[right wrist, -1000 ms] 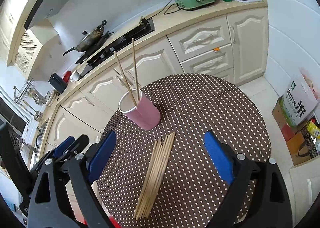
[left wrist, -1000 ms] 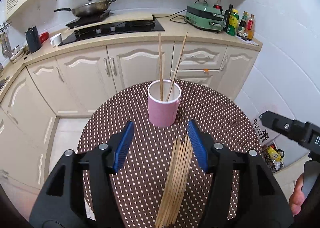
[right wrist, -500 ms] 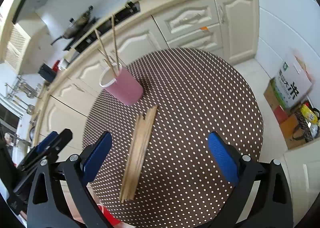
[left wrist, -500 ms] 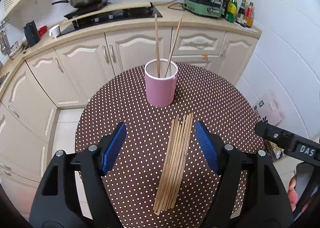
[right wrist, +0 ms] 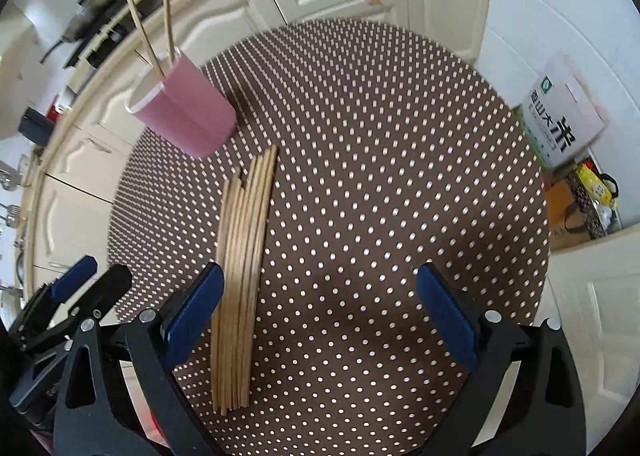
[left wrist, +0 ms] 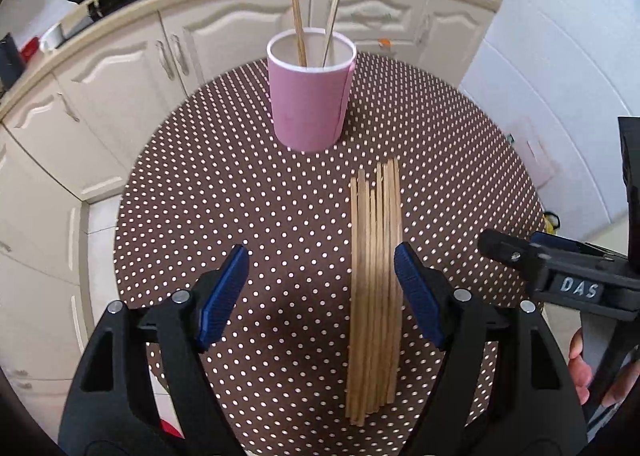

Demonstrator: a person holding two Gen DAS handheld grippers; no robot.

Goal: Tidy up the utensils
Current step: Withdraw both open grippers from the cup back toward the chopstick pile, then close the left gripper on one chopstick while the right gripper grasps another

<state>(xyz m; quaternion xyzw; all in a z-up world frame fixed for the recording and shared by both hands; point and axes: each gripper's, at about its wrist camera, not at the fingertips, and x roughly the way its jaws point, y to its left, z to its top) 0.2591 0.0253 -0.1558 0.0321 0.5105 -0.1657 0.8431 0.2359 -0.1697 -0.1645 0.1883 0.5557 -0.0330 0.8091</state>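
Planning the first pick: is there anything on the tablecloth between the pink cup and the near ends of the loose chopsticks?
Nothing: the left wrist view shows only bare dotted tablecloth between pink cup and chopsticks.

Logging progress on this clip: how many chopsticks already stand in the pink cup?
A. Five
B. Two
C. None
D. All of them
B: two chopsticks stand in the pink cup, while the rest lie in a bundle on the dotted tablecloth.
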